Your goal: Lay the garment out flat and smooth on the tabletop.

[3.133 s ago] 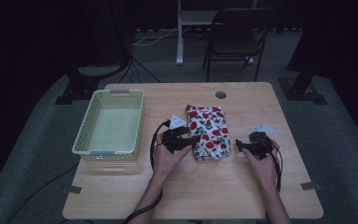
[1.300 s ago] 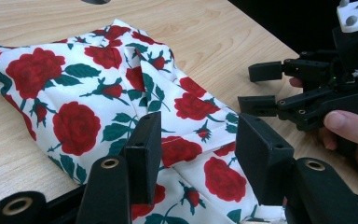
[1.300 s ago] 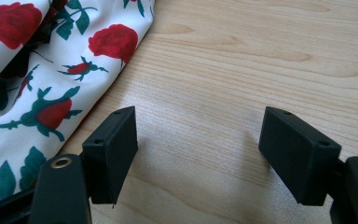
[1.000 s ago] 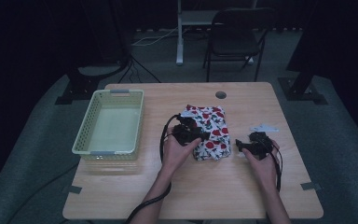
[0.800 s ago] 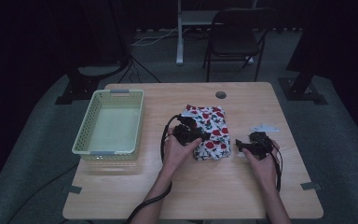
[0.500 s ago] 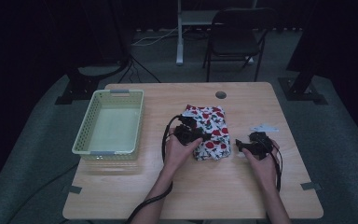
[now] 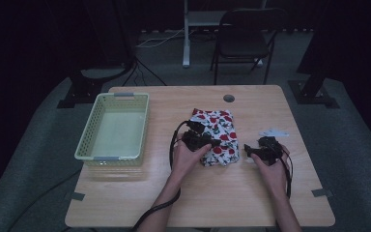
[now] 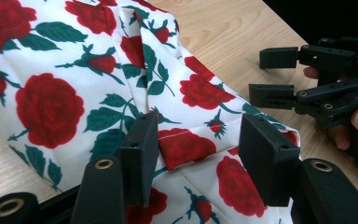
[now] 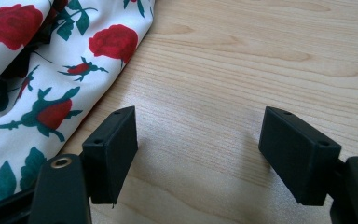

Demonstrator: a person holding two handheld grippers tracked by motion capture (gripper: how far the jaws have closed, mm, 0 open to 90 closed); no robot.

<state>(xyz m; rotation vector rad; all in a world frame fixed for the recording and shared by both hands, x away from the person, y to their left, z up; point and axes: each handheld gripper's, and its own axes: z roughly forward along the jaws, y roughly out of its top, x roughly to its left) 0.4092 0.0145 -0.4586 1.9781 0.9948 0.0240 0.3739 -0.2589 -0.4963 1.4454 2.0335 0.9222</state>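
The light wooden desk (image 7: 125, 203) has bare wood along its near edge and on its right side, while a pale yellow-green perforated plastic basket (image 7: 114, 126) takes up the left part, well apart from the work. A folded white cloth printed with red roses and green leaves (image 7: 217, 135) lies near the middle of the desk, below a small round hole (image 7: 229, 98) in the desktop. The left hand-held gripper (image 8: 196, 149) sits at the cloth's left edge; its 2 black jaws stand wide apart with a raised fold of the cloth, hemmed with white stitching, between them. The left jaw touches the fabric, the right one stands clear of it, and nothing is clamped. The right hand-held gripper (image 9: 198, 144) rests over bare wood just right of the cloth, jaws wide apart and empty. A small pale flat piece (image 7: 273, 132) lies on the desk just beyond it. The cloth looks rumpled, with overlapping layers and soft creases.
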